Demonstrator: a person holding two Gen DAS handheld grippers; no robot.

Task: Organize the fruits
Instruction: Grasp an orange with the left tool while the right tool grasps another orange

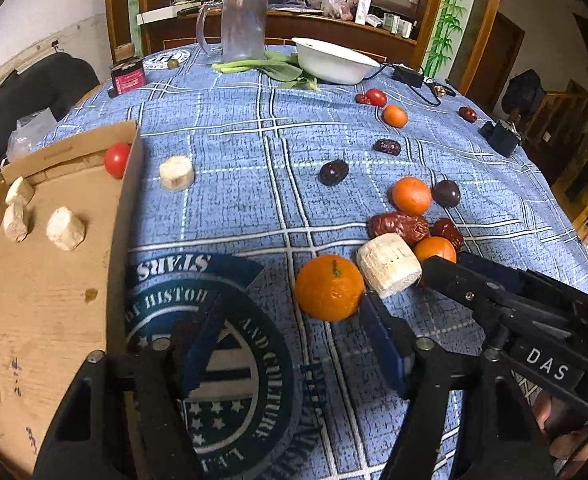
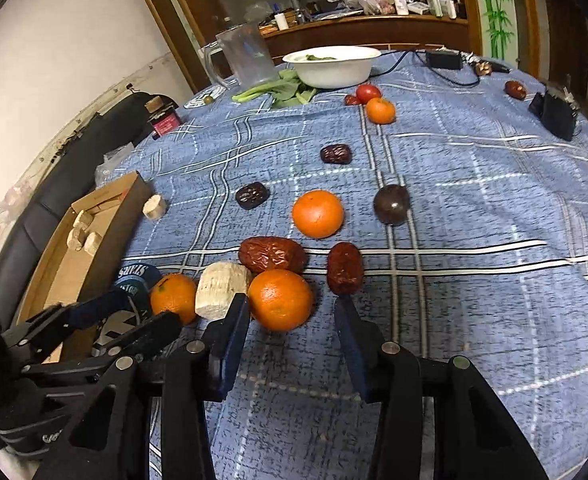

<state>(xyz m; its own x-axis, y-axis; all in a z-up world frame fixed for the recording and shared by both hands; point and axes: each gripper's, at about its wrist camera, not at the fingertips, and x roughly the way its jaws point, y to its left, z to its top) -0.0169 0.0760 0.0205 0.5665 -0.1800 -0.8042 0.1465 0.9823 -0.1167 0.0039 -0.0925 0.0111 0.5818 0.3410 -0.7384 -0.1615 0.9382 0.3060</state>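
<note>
Fruit lies scattered on a blue plaid tablecloth (image 1: pixel 254 128). My left gripper (image 1: pixel 290 312) is open, low over the cloth, with an orange (image 1: pixel 330 288) just ahead between its fingers and a white yam chunk (image 1: pixel 388 264) beside it. My right gripper (image 2: pixel 294 316) is open, with another orange (image 2: pixel 280 300) at its fingertips. Red dates (image 2: pixel 272 254) (image 2: pixel 344 268) lie just behind that orange. A cardboard box (image 1: pixel 54 280) at the left holds yam chunks (image 1: pixel 64 228) and a tomato (image 1: pixel 116 159).
Further back lie another orange (image 2: pixel 318 214), dark dates (image 2: pixel 252 195), a dark round fruit (image 2: pixel 392 204), a tomato (image 2: pixel 368 92), a white bowl (image 2: pixel 332 66), greens (image 1: pixel 282 70), a plastic jug (image 1: pixel 242 26) and a black charger (image 2: pixel 442 58). A loose yam chunk (image 1: pixel 176 172) lies by the box.
</note>
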